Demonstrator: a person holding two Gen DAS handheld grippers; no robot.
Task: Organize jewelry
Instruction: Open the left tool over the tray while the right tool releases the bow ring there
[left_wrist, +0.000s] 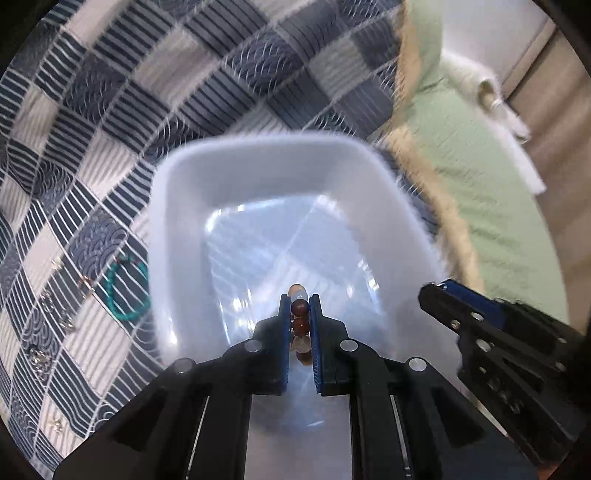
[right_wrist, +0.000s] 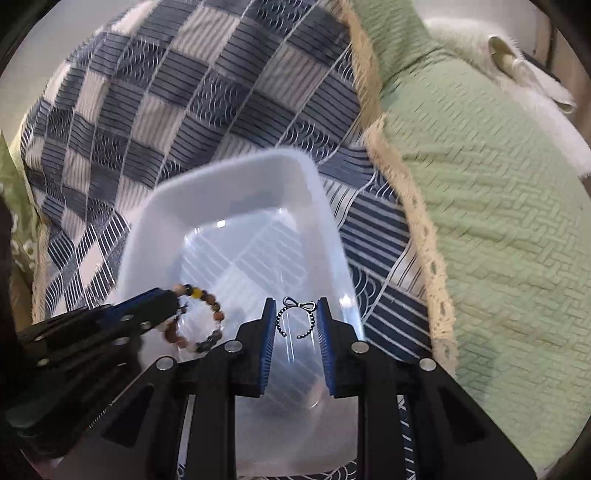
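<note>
Checkered blue cloth under a clear tub, left gripper pinching the beaded bracelet mid-frame, right gripper seemingly nipping a light, probably bendy bow ring by its sides.

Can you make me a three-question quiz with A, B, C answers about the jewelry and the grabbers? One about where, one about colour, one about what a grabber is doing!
1. Where is the teal bracelet?
A. In the tub
B. On the checked cloth, left of the tub
C. In the right gripper

2. What colour are the gripper pads?
A. Blue
B. Red
C. Yellow

3. What is the left gripper doing?
A. Open, holding nothing
B. Shut on the bead bracelet
C. Pushing the tub

Answers: 1 B, it lies on the cloth beside the tub. 2 A, the ribbed pads are blue. 3 B, beads sit pinched between its fingers over the tub.
</note>
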